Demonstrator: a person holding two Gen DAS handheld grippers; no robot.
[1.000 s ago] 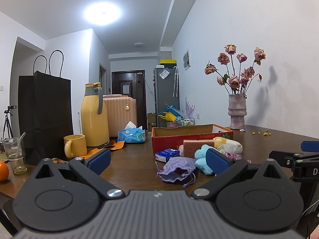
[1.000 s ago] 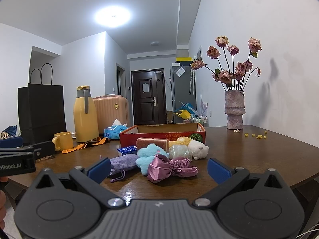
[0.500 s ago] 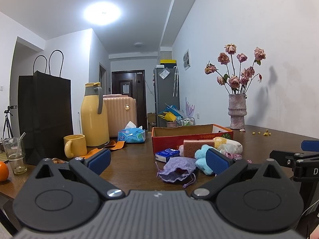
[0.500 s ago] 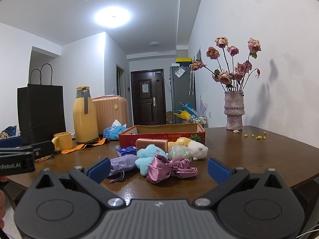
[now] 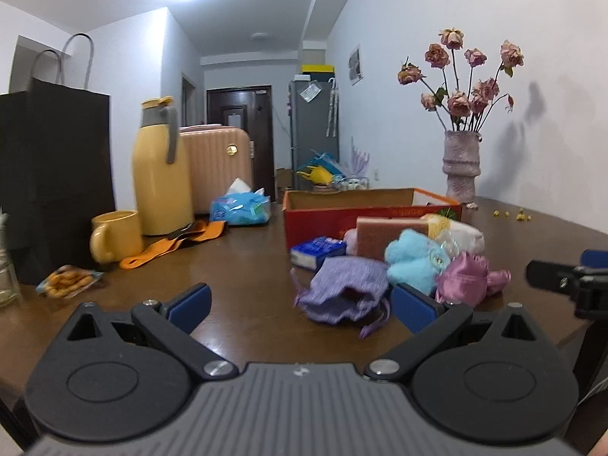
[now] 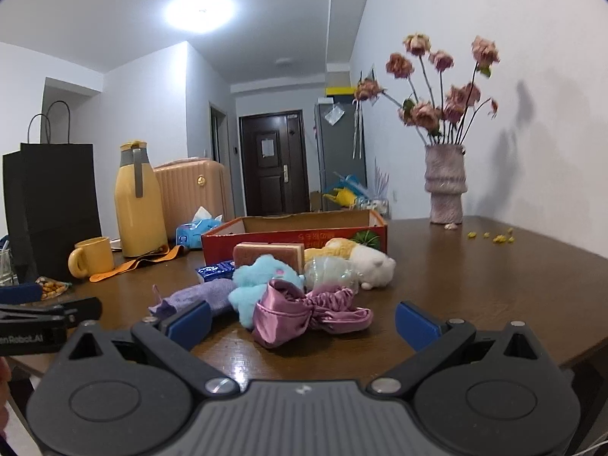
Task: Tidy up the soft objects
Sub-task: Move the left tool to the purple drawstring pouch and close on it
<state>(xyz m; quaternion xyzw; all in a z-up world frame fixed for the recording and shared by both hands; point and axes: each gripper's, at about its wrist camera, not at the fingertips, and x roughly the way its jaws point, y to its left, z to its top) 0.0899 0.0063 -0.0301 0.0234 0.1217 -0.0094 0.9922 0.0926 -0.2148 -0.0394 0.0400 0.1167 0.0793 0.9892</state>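
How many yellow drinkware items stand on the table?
2: a yellow thermos jug in front of the pink suitcase, and a yellow mug closer in, left of it beside the black paper bag. Others may be hidden behind the bag.

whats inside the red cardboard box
Only the bare brown inner walls of the red cardboard box show. Its front wall hides the floor, so any contents cannot be seen from either wrist view.
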